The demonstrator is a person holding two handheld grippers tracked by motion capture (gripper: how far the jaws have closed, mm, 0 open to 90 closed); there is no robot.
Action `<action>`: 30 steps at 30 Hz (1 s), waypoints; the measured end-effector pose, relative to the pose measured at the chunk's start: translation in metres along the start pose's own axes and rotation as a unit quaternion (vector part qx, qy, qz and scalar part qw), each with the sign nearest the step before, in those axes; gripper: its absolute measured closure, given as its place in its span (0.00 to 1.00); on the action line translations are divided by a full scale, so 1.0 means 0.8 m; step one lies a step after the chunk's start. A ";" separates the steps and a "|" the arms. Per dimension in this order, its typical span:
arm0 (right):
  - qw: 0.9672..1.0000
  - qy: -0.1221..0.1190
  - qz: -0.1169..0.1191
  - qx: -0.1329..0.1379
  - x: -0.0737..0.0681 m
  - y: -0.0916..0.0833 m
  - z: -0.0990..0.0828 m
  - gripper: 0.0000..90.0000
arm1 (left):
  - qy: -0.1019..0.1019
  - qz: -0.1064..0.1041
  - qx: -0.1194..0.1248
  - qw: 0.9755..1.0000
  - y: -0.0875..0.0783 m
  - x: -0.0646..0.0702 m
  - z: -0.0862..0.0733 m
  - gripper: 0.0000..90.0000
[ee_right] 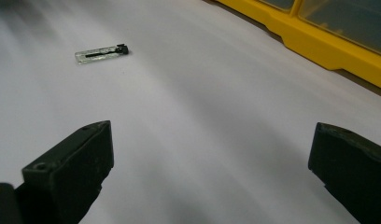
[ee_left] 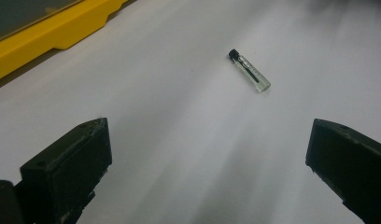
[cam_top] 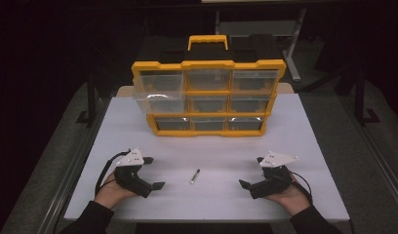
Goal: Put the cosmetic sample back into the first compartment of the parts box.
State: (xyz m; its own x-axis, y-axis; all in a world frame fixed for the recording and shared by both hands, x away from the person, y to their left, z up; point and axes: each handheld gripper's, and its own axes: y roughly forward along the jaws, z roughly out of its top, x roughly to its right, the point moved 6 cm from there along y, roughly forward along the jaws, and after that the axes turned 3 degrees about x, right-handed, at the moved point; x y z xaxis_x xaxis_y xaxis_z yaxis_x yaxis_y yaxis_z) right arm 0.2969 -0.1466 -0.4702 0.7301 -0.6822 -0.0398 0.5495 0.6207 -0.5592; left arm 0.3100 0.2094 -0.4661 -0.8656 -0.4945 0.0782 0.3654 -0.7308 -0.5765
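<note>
A small clear glass vial with a black cap (cam_top: 194, 176) lies flat on the white table (cam_top: 304, 146), midway between the two grippers. My left gripper (cam_top: 153, 173) rests at the front left with its jaws wide apart and nothing between them; the vial (ee_left: 249, 70) lies ahead of it, to the right. At the front right my right gripper (cam_top: 252, 171) is also open and empty, and the vial (ee_right: 101, 53) lies ahead of it, to the left. A yellow and black drawer organiser (cam_top: 208, 95) stands upright behind, its middle-left clear drawer (cam_top: 159, 102) pulled partly out.
The organiser's yellow base (ee_left: 48, 35) runs along the top left of the left gripper view, and the same base (ee_right: 328, 49) crosses the top right of the right gripper view. Dark floor and table legs surround the table.
</note>
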 end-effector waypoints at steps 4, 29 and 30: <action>1.000 0.003 0.002 0.003 0.000 -0.001 0.001 0.00 | -0.003 -0.002 -0.001 1.000 0.000 -0.001 -0.001 0.00; 1.000 0.001 0.013 0.010 -0.006 -0.001 0.005 0.00 | 0.007 -0.014 -0.007 1.000 0.017 0.007 0.021 0.00; 1.000 -0.001 0.013 0.011 -0.006 0.000 0.006 0.00 | 0.007 -0.014 -0.007 1.000 0.017 0.008 0.022 0.00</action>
State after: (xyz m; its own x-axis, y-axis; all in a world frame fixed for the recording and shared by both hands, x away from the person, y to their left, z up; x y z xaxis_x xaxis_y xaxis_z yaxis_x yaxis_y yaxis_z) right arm 0.2952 -0.1418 -0.4660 0.7451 -0.6648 -0.0535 0.5384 0.6468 -0.5402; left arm 0.3158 0.1880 -0.4594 -0.8799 -0.4679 0.0830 0.3370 -0.7375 -0.5853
